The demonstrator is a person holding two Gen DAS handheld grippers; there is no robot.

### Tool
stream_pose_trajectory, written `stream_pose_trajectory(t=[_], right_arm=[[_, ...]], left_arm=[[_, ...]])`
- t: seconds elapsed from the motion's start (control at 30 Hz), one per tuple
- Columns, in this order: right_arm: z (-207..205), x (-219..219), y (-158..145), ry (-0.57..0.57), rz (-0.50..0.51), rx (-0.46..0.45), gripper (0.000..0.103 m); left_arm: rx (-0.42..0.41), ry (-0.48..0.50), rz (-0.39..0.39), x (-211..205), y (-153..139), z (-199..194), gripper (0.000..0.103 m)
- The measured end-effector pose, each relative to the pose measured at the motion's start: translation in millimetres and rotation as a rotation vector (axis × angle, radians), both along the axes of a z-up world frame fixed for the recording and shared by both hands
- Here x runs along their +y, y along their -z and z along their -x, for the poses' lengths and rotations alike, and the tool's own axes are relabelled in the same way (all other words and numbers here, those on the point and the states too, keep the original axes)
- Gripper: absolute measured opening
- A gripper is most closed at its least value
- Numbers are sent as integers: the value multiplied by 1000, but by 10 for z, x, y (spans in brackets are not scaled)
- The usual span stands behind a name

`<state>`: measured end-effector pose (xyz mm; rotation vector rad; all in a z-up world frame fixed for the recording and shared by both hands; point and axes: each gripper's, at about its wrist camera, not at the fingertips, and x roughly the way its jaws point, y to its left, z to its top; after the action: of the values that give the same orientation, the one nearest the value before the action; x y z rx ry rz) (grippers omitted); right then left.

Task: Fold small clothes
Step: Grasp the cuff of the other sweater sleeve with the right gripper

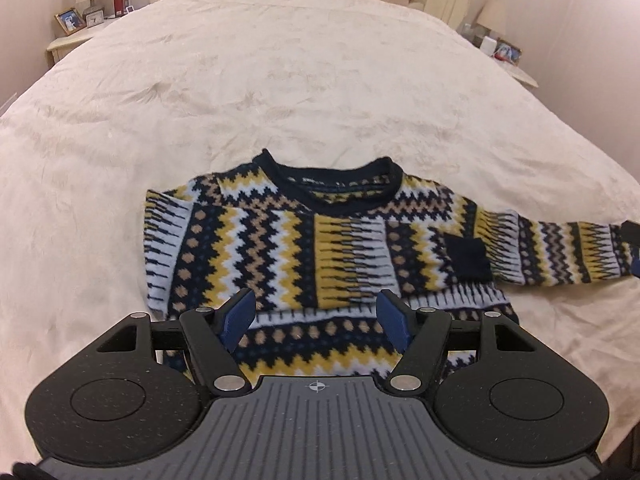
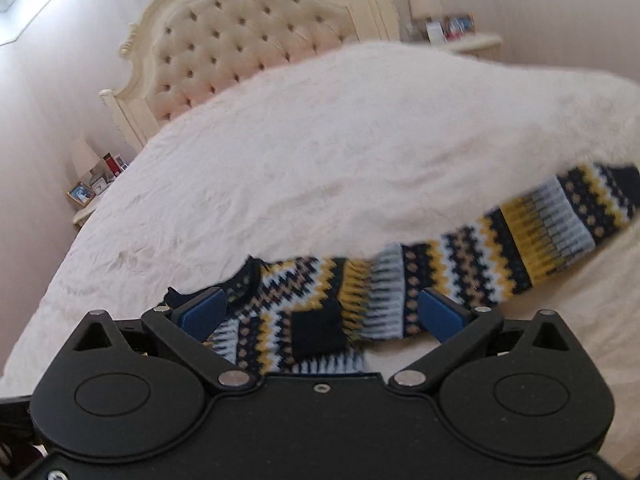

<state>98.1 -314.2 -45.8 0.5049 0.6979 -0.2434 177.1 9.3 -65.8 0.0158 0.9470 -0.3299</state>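
A small knit sweater point(image 1: 320, 248) with navy, yellow, white and tan zigzags lies flat on the cream bedspread point(image 1: 280, 80), neck away from me. Its left sleeve looks folded in; its right sleeve point(image 1: 560, 256) stretches out to the right. A navy pocket point(image 1: 468, 258) sits on the chest. My left gripper point(image 1: 316, 318) is open, hovering over the sweater's lower hem. My right gripper point(image 2: 324, 312) is open over the pocket point(image 2: 318, 330) area, with the sleeve point(image 2: 520, 240) running off to the right. A dark bit of the right gripper shows at the sleeve's cuff point(image 1: 632, 236).
A tufted headboard point(image 2: 240, 52) stands at the far end of the bed. Nightstands with lamps, photo frames and small items stand on both sides point(image 1: 80, 20) point(image 1: 504, 48). The bedspread spreads wide beyond the sweater.
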Motion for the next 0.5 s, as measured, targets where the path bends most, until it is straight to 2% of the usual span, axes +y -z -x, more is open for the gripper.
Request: stream_pose_trajectory(t=[0.07,0.23,0.5], right_arm=[[-12,-172,85,9,-9,31,80],[-49,-706,352,22,-7,155,79],[-30,-1602,693,101,-7,251,77]], left_arm=[[3,-10,-6,-78,-6,50,65],[59,-94,-28,-312,25,188,65],[106,-185,-58,-656,114,401,65]])
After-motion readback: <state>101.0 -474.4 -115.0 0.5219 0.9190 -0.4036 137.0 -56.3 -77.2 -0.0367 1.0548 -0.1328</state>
